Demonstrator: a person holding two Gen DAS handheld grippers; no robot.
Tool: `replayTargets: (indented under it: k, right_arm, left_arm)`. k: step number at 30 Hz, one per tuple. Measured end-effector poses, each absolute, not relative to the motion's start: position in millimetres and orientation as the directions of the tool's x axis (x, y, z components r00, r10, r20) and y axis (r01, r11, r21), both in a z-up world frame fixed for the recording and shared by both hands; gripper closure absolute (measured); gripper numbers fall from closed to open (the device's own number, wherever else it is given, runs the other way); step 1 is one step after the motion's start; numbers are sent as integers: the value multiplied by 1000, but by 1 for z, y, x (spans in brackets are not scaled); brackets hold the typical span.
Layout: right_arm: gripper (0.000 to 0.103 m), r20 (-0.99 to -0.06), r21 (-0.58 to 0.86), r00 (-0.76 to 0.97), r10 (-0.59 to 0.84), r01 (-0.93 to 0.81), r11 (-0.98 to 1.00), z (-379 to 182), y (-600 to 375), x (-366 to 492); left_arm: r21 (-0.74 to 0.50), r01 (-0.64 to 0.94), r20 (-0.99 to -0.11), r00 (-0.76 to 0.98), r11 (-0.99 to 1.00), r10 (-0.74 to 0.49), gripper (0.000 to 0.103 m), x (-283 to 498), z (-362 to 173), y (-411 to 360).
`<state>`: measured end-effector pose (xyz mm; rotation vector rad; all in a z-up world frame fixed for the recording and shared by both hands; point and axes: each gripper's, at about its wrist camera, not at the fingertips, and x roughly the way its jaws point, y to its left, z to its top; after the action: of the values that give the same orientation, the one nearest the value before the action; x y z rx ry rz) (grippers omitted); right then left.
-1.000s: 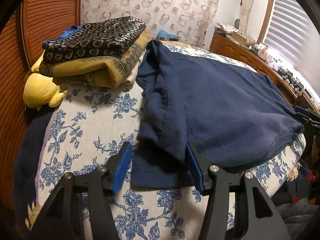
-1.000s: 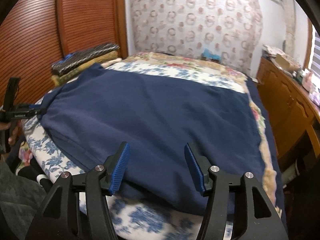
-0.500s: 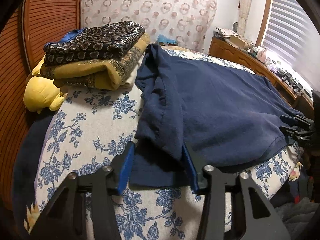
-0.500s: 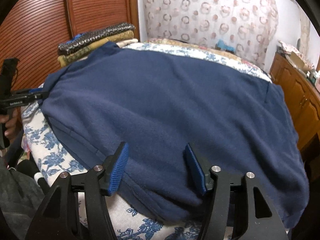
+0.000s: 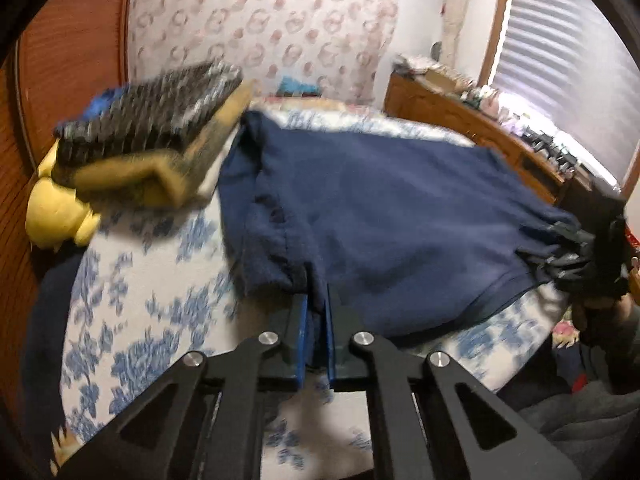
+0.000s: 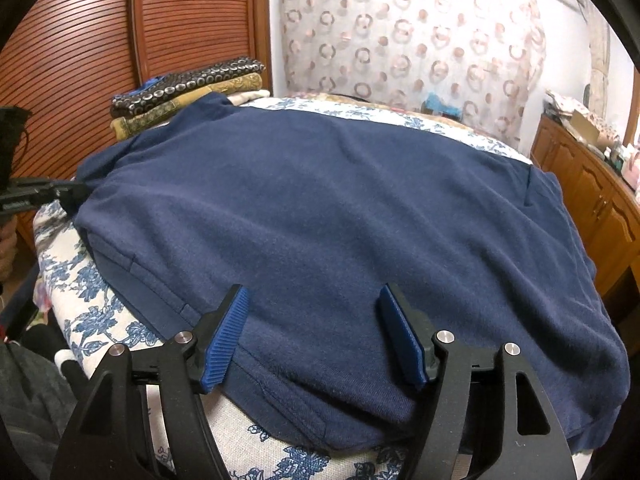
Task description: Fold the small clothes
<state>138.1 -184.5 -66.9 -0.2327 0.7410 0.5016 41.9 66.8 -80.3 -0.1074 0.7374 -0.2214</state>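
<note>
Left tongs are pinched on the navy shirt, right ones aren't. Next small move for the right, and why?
Probably close the right tongs on the hem of the navy shirt. Their jaws have just been opening and stand wide, with fabric lying between the pads but not pressed. The left tongs, just closed, already clamp the shirt's other corner, so a second grip looks needed before lifting to fold.

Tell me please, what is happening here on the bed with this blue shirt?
A person is folding a navy shirt spread on a floral bedspread. The left hand-held gripper has just closed and is shut on the shirt's near edge. The right hand-held gripper is open, its jaws just widened, over the hem with cloth between them but not pinched. A stack of folded cloths lies beside the shirt.
</note>
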Motion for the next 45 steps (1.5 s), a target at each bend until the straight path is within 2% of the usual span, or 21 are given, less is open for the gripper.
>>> replayTargets:
  k: [11, 22, 38, 45]
  right_arm:
    - [33, -702, 42, 602, 380, -498, 866, -60, -203, 137]
    - [33, -642, 63, 691, 332, -384, 921, -31, -270, 119]
    - [33, -602, 86, 756, 257, -258, 962, -16, -342, 92]
    - [33, -596, 96, 765, 244, -234, 967, -14, -358, 87]
  left_arm:
    - [-191, 301, -559, 749, 934, -356, 99, 69, -19, 34]
    - [-144, 522, -521, 682, 841, -513, 100, 114, 33, -63]
    - [-72, 709, -533, 568, 702, -628, 100, 147, 81, -208]
    - [-55, 747, -583, 515, 663, -628, 99, 147, 72, -255]
